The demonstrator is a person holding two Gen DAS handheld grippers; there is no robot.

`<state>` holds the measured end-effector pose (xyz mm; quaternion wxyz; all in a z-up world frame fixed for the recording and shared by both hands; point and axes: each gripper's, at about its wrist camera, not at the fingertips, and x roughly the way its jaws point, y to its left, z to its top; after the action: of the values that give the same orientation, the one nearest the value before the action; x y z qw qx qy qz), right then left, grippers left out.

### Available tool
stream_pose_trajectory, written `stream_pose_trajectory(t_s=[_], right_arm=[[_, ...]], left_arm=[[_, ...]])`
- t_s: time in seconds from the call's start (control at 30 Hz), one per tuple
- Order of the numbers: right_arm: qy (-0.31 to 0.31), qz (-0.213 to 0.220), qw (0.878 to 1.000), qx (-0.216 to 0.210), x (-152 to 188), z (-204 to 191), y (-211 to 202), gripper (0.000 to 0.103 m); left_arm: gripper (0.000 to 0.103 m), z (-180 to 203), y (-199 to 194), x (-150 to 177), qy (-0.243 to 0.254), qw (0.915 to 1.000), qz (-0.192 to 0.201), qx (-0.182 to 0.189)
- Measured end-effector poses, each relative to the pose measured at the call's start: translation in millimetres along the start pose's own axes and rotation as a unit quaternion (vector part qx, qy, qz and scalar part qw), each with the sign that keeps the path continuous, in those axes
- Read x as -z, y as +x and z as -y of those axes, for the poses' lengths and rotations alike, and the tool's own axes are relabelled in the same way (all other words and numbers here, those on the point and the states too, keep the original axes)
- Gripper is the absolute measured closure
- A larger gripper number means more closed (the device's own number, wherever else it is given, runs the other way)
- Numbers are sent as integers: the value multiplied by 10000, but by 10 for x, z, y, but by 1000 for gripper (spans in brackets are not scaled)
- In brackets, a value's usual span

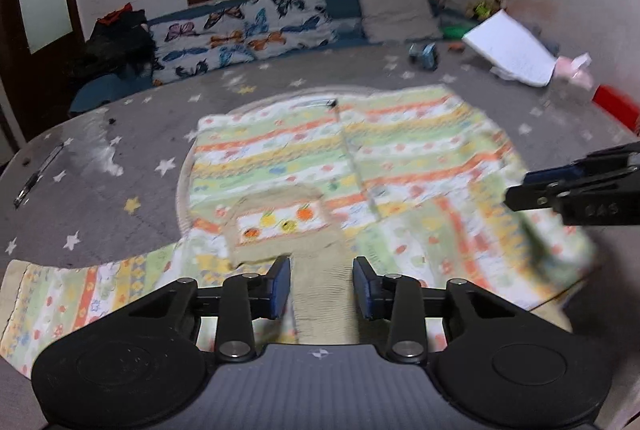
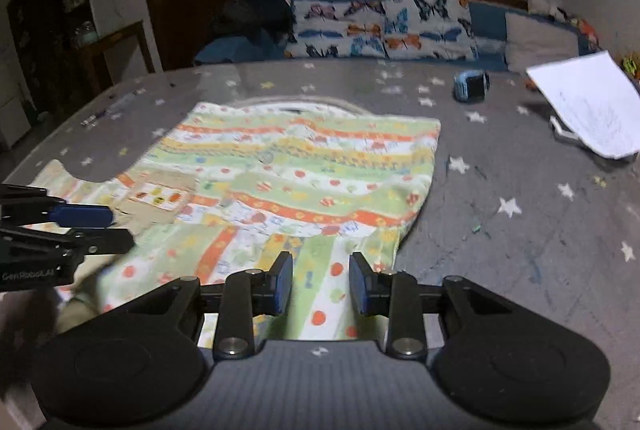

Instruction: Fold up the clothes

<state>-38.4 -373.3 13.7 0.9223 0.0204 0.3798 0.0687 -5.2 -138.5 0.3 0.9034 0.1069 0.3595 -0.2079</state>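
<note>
A pastel striped garment with a fruit print lies spread on a grey star-patterned surface. It has a beige ribbed band and a beige-edged patch near me. My left gripper hangs low over that band, open, with the band showing in the gap between its blue pads. In the right wrist view the same garment fills the middle. My right gripper is open over its near striped edge, cloth visible between the fingers. Each gripper shows in the other's view: the right gripper at the right edge, the left gripper at the left.
White paper sheets and a small blue toy lie at the far right of the surface. A pen lies at the left edge, a red box at the right. Butterfly pillows line the back.
</note>
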Motion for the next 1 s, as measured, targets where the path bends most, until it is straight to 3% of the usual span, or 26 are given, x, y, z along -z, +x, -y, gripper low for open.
stream_pose_trajectory(t_s=[0.13, 0.27, 0.47, 0.6, 0.73, 0.8, 0.93, 1.0], right_arm=[[-68, -117, 9999, 97, 73, 12, 40, 72], [-255, 30, 9997, -15, 33, -135, -49, 72], [-428, 6, 9981, -445, -11, -492, 108, 72], [-829, -3, 9961, -309, 43, -718, 184, 71], [-1048, 134, 9934, -437, 23, -888, 75, 71], [-1122, 178, 9918, -579, 20, -983, 35, 71], [-1298, 66, 9885, -779, 80, -1164, 106, 69], [-1456, 38, 9870, -674, 134, -1239, 174, 67]], left_arm=[[63, -87, -32, 0, -234, 9997, 0, 113], [63, -152, -70, -39, -437, 9988, 94, 196], [59, -262, 14, 10, -558, 9984, -81, -22], [53, -421, -129, 32, -781, 9969, 30, -112], [34, -675, -277, 104, -999, 9935, 122, -528], [32, -817, -320, 152, -1137, 9901, 124, -808], [32, -1216, -424, 292, -1668, 9760, 132, -1394], [28, -1425, -488, 370, -1960, 9656, 152, -1702]])
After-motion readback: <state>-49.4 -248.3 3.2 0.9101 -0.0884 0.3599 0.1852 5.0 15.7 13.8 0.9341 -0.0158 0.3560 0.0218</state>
